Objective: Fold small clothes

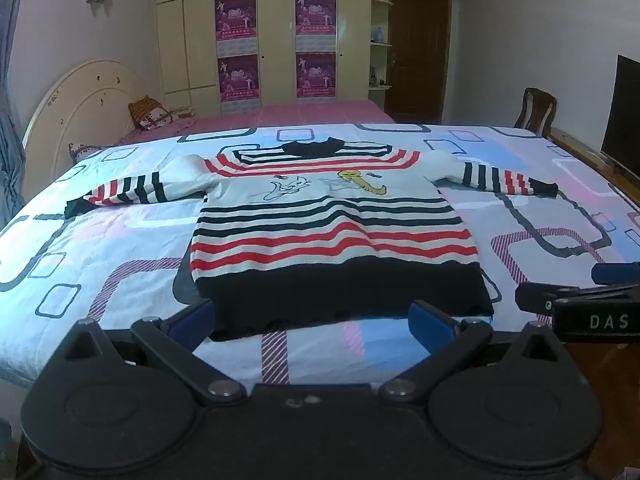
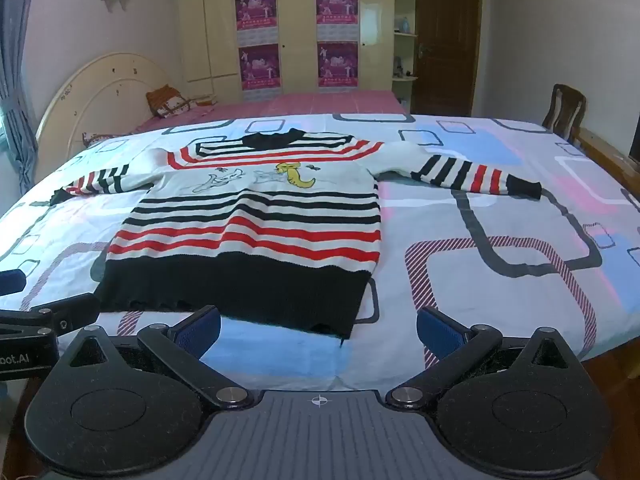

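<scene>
A small striped sweater (image 1: 332,236) lay flat on the patterned sheet (image 1: 120,248) that covered the worktop, front side up, both sleeves spread to the sides and the black hem nearest to the cameras. No container was in view; the only storage was a cream wardrobe (image 1: 256,32) at the far wall, with its doors closed, and open corner shelves (image 2: 406,32) beside it that held small objects too blurred to name.

The left gripper (image 1: 312,320) hovered just before the hem with its jaws released and wide apart — nothing was between them. The right gripper (image 2: 318,328) was the same, jaws spread and empty, near the right corner of the hem.

Each gripper appeared only in part at the edge of the other's view. In the left wrist view the letters "DAS" were readable on it; in the right wrist view a cut-off mark ended in "oot.AI". Four purple posters (image 2: 256,4) hung on the wardrobe doors, but their writing was too small to read. Behind the worktop a bed with pink cover (image 1: 304,114) was partly hidden — only its headboard (image 1: 84,100) and a pillow (image 1: 154,114) were clear.
</scene>
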The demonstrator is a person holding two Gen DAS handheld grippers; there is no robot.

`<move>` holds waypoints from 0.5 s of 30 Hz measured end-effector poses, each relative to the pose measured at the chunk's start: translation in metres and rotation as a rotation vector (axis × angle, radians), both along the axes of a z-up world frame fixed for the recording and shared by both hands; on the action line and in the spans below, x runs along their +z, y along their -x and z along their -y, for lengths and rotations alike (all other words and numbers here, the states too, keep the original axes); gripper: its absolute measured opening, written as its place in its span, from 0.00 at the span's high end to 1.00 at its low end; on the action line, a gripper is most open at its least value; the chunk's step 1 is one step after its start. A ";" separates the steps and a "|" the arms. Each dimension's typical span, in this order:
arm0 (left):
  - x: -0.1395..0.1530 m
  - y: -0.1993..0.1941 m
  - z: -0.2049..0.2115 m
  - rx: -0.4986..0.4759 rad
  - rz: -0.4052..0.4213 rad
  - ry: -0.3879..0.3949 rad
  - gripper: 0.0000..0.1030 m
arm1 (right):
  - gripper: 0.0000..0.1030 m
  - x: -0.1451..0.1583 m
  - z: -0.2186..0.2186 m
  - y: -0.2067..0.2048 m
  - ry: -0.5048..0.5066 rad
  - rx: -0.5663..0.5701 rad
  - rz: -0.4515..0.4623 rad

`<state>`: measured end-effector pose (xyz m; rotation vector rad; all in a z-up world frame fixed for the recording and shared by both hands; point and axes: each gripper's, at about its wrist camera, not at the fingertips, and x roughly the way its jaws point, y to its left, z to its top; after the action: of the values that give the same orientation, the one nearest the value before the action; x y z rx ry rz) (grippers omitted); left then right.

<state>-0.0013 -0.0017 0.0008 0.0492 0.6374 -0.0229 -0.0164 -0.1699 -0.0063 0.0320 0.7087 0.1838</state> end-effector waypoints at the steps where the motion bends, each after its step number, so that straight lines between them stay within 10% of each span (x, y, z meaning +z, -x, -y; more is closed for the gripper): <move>1: 0.000 -0.001 -0.002 0.014 -0.012 0.019 0.00 | 0.00 0.000 0.000 0.000 0.000 0.002 -0.001; 15: -0.001 -0.001 -0.001 0.017 -0.019 0.007 0.00 | 0.00 0.002 -0.006 0.006 0.004 0.003 0.007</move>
<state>-0.0003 -0.0011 0.0002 0.0368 0.6569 -0.0087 -0.0222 -0.1641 -0.0041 0.0269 0.7024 0.1858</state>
